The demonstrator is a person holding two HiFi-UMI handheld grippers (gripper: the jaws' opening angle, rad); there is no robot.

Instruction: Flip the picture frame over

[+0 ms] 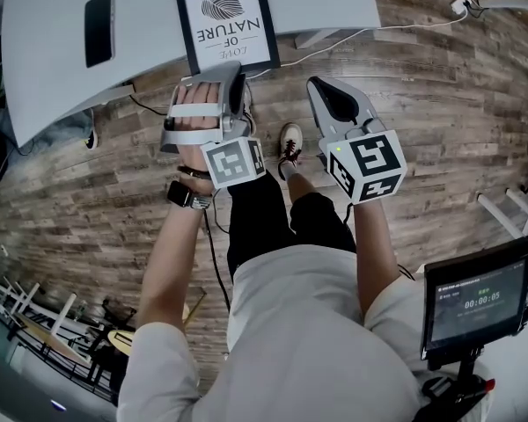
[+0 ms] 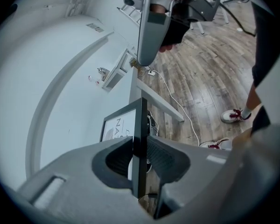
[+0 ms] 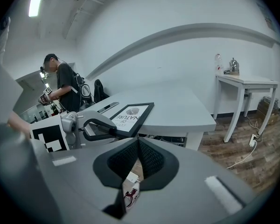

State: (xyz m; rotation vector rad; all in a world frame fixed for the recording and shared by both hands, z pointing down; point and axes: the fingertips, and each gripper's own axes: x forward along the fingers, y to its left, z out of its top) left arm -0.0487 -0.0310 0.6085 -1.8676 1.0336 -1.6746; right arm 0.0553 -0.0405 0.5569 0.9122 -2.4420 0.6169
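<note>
The picture frame (image 1: 227,23) is seen lying print side up at the near edge of the white worktop (image 1: 53,51), its near end jutting slightly past that edge, so the flip is judged not yet made and the step in hand is the taking of a hold. The left gripper (image 1: 216,82) is closed on the frame's near edge, a pad pressed to each face, while the right gripper (image 1: 321,86) is held just beside it over the wooden floor (image 1: 440,104), its jaws brought together on nothing. The next move is judged to call for the held edge to be lifted clear of the worktop and the frame to be turned until the print faces down, with the pinch on the narrow moulding kept firm so that nothing slips. The grip itself is shown only in the left gripper view, where the frame is met edge-on between the pads; from the head view the pads are hidden beneath the gripper's body, yet the frame's print, its place on the worktop and a dark phone (image 1: 99,27) lying well apart are given there. A side look at the left gripper on the frame is offered by the right gripper view, along with a person (image 3: 60,87) standing in the background and a small side table (image 3: 245,83).
</note>
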